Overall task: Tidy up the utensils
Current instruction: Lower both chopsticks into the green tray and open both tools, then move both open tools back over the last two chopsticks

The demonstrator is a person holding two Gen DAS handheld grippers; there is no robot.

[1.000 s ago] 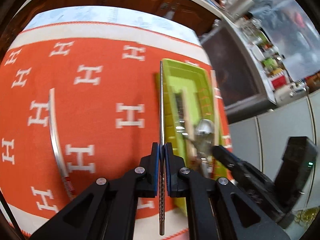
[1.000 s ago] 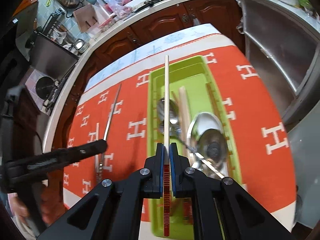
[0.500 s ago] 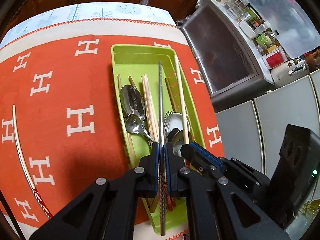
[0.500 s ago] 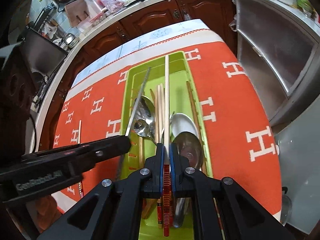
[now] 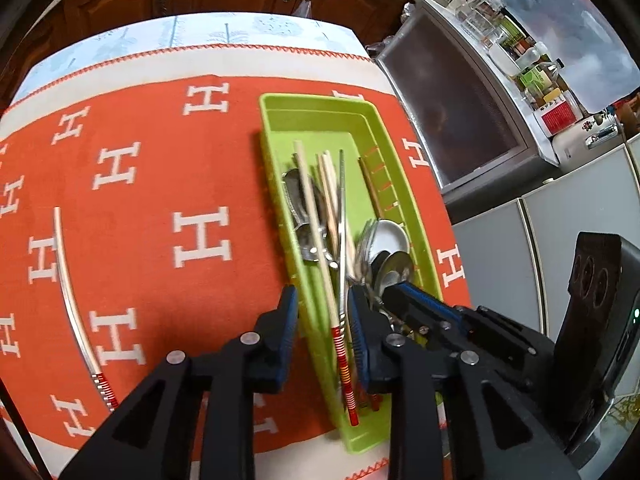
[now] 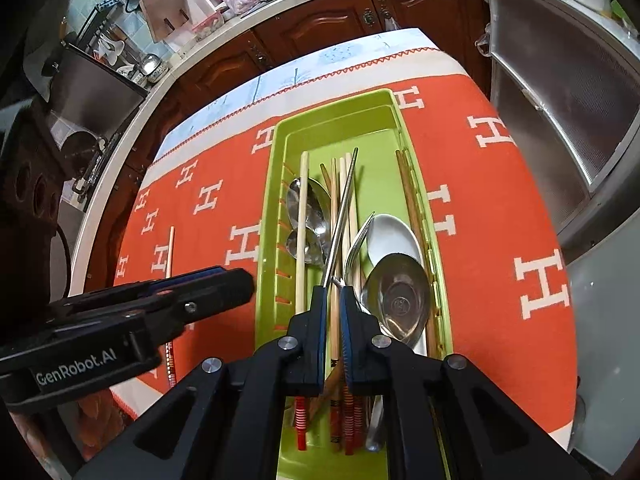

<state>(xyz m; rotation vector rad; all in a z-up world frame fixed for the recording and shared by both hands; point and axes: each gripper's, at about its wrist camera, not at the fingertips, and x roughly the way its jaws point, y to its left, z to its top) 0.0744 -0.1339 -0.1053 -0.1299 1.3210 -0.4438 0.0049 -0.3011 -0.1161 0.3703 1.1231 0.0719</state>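
Left tongs [image 5: 322, 320] are opening over the tray [image 5: 276, 160], gripping nothing; right tongs [image 6: 332, 312] hang slightly parted, empty, above chopsticks [image 6: 346, 200].

Orange H-patterned tablecloth [image 5: 160, 184], green utensil tray [image 5: 320, 110], lone chopstick [image 5: 68, 280]

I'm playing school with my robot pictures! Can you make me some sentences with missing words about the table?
1. The forks, spoons and chopsticks lie in a tray coloured ____.
2. The orange cloth is printed with the white letter ____.
3. One chopstick lies alone on the ____, outside the tray.
4. That lone chopstick has stripes coloured ____ and white at one end.

Missing words: green; H; cloth; red
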